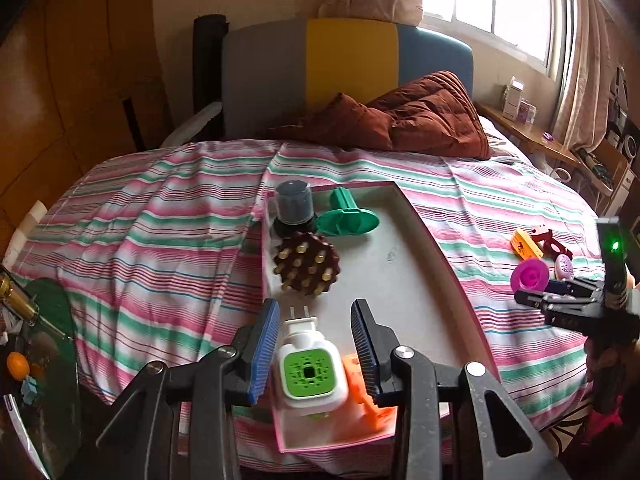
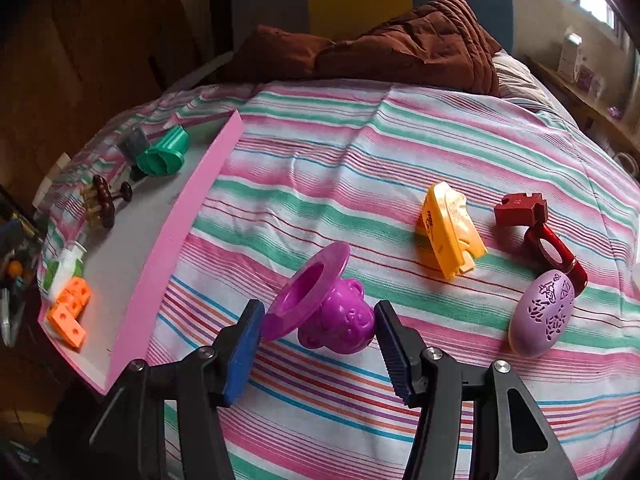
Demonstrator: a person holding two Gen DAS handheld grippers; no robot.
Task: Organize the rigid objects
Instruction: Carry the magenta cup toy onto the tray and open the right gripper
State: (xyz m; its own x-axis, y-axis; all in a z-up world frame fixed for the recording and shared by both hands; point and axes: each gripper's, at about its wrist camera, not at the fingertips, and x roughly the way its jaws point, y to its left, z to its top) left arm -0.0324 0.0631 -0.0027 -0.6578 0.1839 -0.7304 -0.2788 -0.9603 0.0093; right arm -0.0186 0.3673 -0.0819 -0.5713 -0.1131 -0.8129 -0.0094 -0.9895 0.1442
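1. Blue-padded fingers of the left gripper [image 1: 314, 320] stood spread at the lower centre of the left wrist view, with the white and green plug-in device [image 1: 307, 372] between them; a gap showed on each side of it, so the pads were not closed on it.
2. That device lay in the near end of the pink tray [image 1: 448, 256], its two prongs pointing up the frame, with the orange block piece [image 1: 366, 404] just to its right under the right-hand finger.
3. Further up the tray sat the brown studded disc [image 1: 308, 266], and above it, near the tray's far left corner, the grey cylinder [image 1: 294, 202] with the green flanged part [image 1: 348, 216] to its right.
4. The tray rested on the striped bedsheet [image 1: 160, 208].
5. In the right wrist view the right gripper [image 2: 318, 320] was also spread, its fingers on either side of the magenta flanged cup [image 2: 324, 304] at lower centre; the cup lay tilted on the sheet, and whether the pads touched it could not be told.
6. To the right of centre lay the yellow piece [image 2: 450, 230], with the dark red part [image 2: 536, 228] at the right and the lilac egg-shaped piece [image 2: 542, 312] below that.
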